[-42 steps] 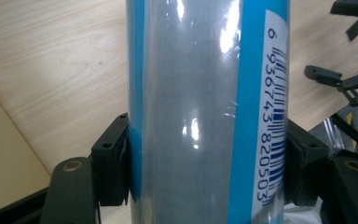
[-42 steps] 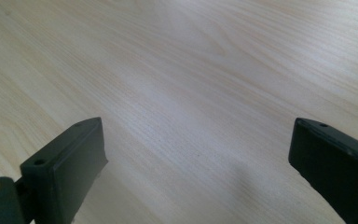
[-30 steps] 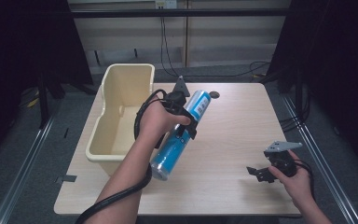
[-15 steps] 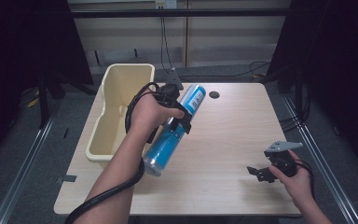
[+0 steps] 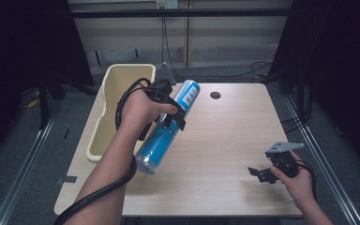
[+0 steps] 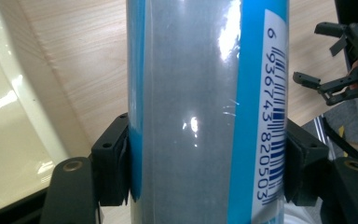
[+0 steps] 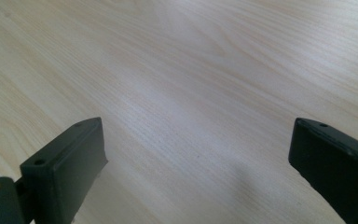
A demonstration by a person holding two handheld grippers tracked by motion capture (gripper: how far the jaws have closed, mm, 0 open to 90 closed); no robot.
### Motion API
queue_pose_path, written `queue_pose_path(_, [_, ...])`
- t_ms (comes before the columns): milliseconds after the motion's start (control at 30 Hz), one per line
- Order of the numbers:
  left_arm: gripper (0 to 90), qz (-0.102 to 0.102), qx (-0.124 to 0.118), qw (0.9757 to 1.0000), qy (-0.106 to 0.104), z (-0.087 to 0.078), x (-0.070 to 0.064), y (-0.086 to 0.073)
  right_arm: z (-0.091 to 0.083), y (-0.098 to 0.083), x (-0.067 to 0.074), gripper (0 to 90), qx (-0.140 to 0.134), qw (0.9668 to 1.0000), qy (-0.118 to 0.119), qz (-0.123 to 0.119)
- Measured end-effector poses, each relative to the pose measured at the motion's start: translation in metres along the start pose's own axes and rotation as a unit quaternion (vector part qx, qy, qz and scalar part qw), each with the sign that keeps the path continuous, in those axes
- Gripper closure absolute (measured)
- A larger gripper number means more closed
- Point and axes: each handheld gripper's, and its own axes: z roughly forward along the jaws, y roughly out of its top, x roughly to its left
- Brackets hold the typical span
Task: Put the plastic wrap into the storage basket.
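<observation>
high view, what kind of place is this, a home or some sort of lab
Probably a lab or recording rig, not a home: a bare light wooden table with a cable hole, black curtains at the sides, loose cables on the grey floor behind.

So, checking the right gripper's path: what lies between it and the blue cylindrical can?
Bare light wood tabletop in the high view, between the right gripper and the blue cylindrical can.

The left claw [image 5: 171,112], clamped on the blue can [image 5: 165,129], travels leftward across the tabletop [image 5: 225,140] toward the cream bin [image 5: 104,124] compared with a second ago. The can's lower end now hangs nearer the bin's rim, and the forearm swings left with it.
</observation>
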Motion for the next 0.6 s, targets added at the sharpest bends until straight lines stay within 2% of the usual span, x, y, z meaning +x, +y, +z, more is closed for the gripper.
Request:
queue_pose_path(167, [32.1,-0.002,-0.003,1.0,0.005,-0.004,0.003,-0.001,0.0,0.0,0.0,3.6,0.0,1.0,-0.001,0.002])
queue_pose_path(233, [32.1,-0.009,-0.007,0.9999,0.0,-0.007,0.006,-0.003,0.0,0.0,-0.001,3.6,-0.001,1.0,0.0,-0.002])
queue_pose_path(500, [32.1,-0.023,-0.017,0.9995,0.01,-0.014,0.017,-0.008,-0.001,0.0,-0.002,3.6,-0.007,0.9999,-0.002,-0.007])
queue_pose_path(600, [32.1,-0.027,-0.018,0.9994,0.008,-0.016,0.022,-0.011,-0.002,0.0,-0.002,3.6,-0.005,1.0,-0.004,0.001])
